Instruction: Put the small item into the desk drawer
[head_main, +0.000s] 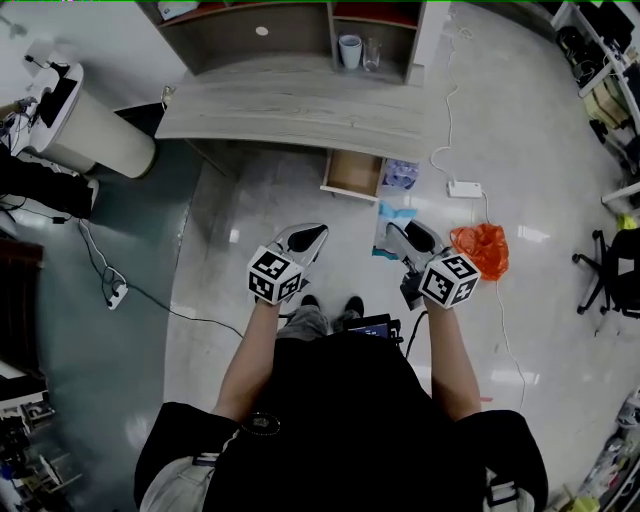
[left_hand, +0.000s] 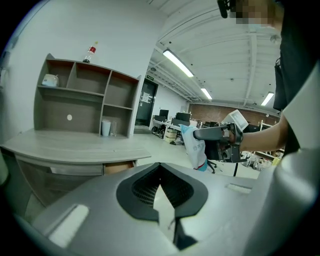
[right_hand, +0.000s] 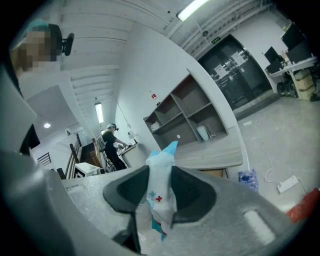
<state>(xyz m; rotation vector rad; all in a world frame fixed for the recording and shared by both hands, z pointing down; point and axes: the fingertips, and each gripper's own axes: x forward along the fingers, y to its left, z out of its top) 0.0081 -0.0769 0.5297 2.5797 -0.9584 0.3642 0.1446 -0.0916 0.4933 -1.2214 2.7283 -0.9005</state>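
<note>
Right tongs (right_hand: 161, 197) pinch the packet (right_hand: 160, 167), a white and blue pouch held up in the air in front of the person, while the left tongs (left_hand: 162, 200) are pressed together on nothing. From the head view the drawer (head_main: 352, 172) stands pulled out under the desk (head_main: 300, 110), at about 12 o'clock from the packet and well apart from it. The pick-up looks done; the carry to the drawer, the drop and probably pushing the drawer closed are left.
</note>
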